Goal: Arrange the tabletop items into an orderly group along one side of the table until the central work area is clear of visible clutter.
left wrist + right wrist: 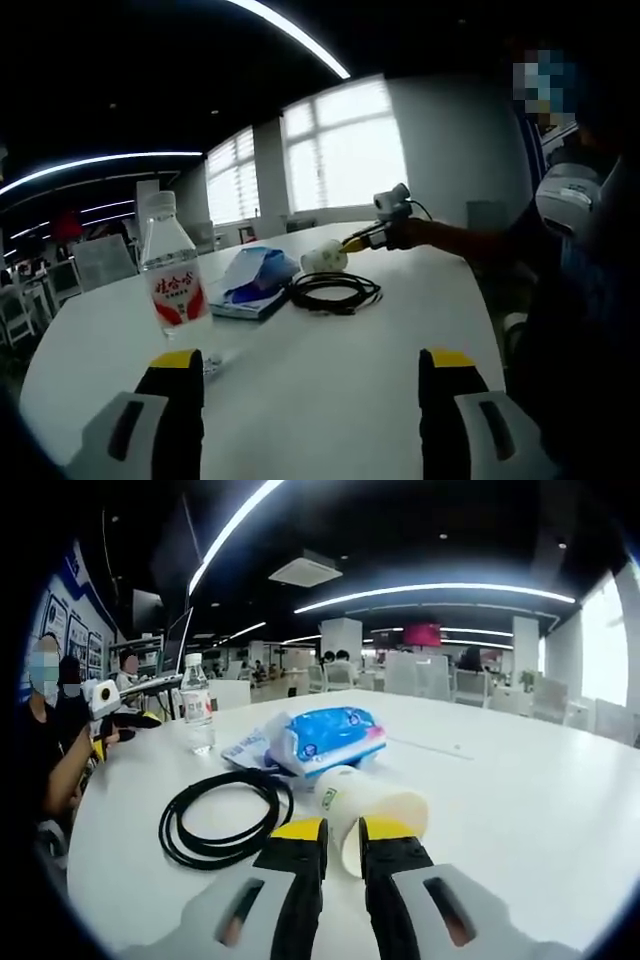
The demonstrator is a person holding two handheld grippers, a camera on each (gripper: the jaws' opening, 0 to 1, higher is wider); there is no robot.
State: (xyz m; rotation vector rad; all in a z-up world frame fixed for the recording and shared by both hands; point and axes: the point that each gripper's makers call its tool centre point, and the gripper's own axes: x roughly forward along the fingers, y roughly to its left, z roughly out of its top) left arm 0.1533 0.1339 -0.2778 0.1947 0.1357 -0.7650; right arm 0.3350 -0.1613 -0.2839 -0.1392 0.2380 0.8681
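Note:
On the white table (pixel 330 400) stand a clear water bottle (pixel 172 268) with a red label, a blue pack (pixel 255 275) and a coiled black cable (pixel 335 292). My left gripper (pixel 312 360) is open near the table's edge, its jaws wide apart with nothing between them; the bottle is just beyond its left jaw. A white paper cup (pixel 375 802) lies on its side next to the blue pack (pixel 325 735) and the cable (pixel 222 820). My right gripper (pixel 344 832) is shut on the cup's rim. The left gripper view has this gripper (pixel 352 243) at the cup (pixel 323 260).
A person (pixel 580 290) sits at the table's right edge in the left gripper view. White chairs (pixel 100 262) and other tables stand behind the bottle (pixel 196 715). Bare tabletop (pixel 520 780) stretches to the right of the cup. Large windows (pixel 345 145) line the far wall.

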